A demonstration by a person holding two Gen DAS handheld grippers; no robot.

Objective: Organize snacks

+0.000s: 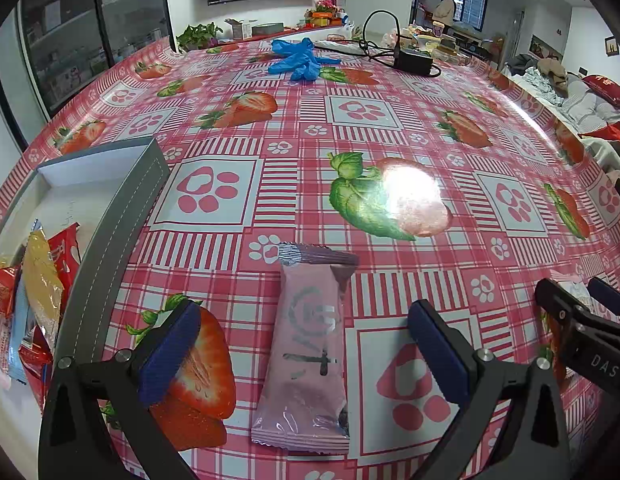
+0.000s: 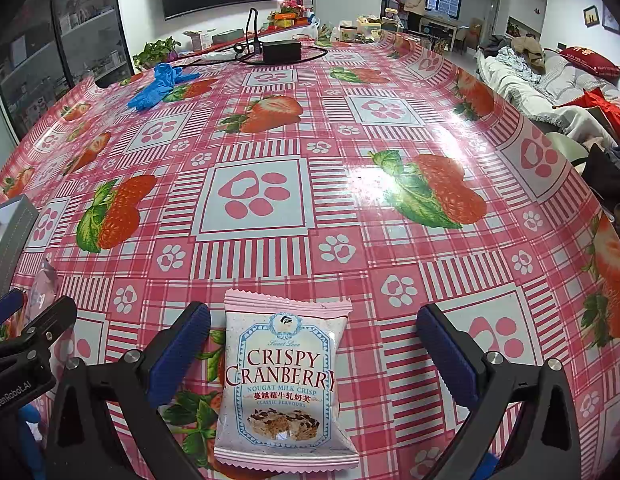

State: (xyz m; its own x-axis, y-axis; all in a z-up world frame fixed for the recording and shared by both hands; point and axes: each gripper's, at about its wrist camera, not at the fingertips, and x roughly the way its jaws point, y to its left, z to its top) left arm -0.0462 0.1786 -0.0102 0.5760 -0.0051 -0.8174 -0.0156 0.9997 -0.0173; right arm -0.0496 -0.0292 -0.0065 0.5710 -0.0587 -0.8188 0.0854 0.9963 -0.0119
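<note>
The left tool (image 1: 305, 344) is spread wide around a pink snack bar (image 1: 307, 352) lying flat on the desk (image 1: 390, 152), and the right tool (image 2: 314, 344) gapes likewise around a cranberry crisp packet (image 2: 283, 384). A gray box (image 1: 109, 216) of snacks sits left; blue gloves (image 1: 297, 60) lie far back.

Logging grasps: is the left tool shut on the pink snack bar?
No, open: left tool straddles the pink snack bar, lying flat.

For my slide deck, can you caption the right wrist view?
Open right gripper straddling a Crispy Cranberry packet lying flat on the strawberry tablecloth.
</note>
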